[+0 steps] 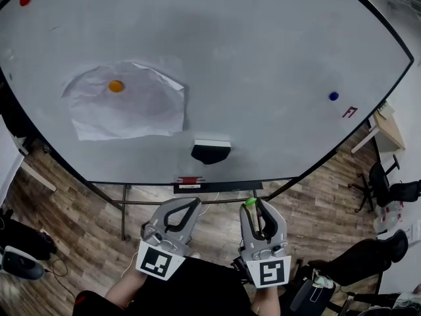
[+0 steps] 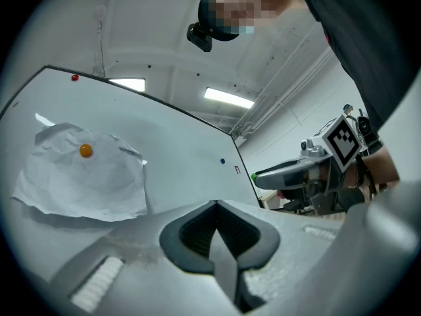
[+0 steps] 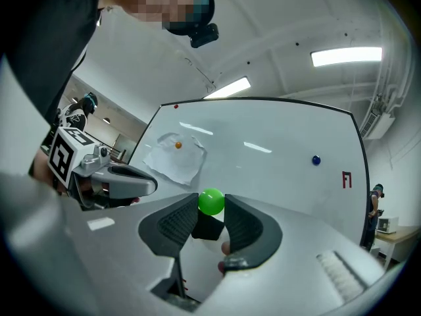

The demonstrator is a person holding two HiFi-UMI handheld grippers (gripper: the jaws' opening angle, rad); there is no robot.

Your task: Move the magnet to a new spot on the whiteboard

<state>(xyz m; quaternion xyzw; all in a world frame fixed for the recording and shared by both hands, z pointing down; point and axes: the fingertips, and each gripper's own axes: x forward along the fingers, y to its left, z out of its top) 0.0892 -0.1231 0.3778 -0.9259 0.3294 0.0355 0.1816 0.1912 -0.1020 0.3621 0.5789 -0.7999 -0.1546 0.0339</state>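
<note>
Red mark (image 1: 349,112) nr bd (image 1: 263,58) edge: illegible

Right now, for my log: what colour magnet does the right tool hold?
Green magnet; right gripper view.

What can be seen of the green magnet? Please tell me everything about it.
The green magnet is a small, round, bright green piece, smooth and glossy like plastic, with a pale highlight on top. It is pinched at the very tips of the fingers of the right gripper, which press on it from both sides; only its upper part shows above them. It is held in the air short of the whiteboard, near the lower edge, and does not touch it.
</note>
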